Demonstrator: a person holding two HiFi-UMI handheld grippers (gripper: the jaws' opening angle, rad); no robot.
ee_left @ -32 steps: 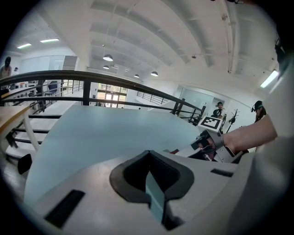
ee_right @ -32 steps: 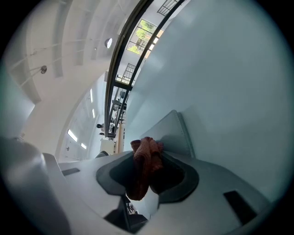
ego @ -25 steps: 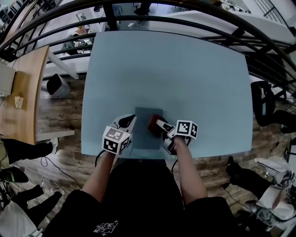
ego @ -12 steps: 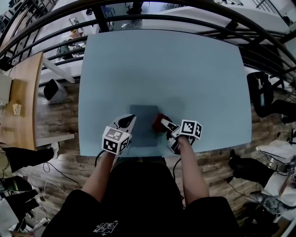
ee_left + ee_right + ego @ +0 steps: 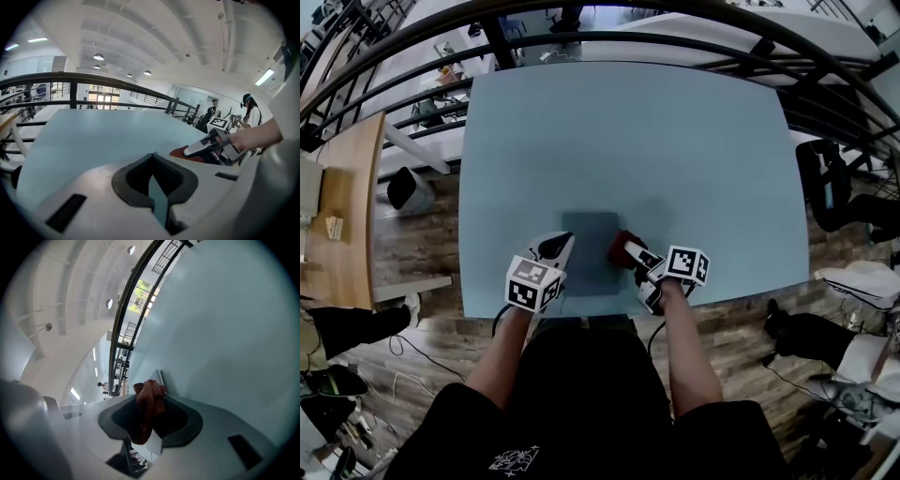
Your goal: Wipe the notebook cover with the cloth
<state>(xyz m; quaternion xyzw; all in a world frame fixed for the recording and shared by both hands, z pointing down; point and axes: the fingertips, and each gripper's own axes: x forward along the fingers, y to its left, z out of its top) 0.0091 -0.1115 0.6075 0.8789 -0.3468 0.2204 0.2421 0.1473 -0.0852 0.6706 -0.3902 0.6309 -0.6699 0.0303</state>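
Overhead, head view: a grey-blue notebook lies low centre on a pale blue table, near the table's lower edge. The left gripper meets the notebook's left edge. The right gripper sits at its right edge, carrying a dark red cloth that touches the cover there.

Left gripper view: jaws clenched on a thin blue-grey strip at lower centre, apparently an edge of the notebook. The right gripper and cloth show at centre right.

Right gripper view: jaws grasp the bunched cloth at lower centre. A corner of the notebook shows just beyond the cloth, and bare table fills the right.
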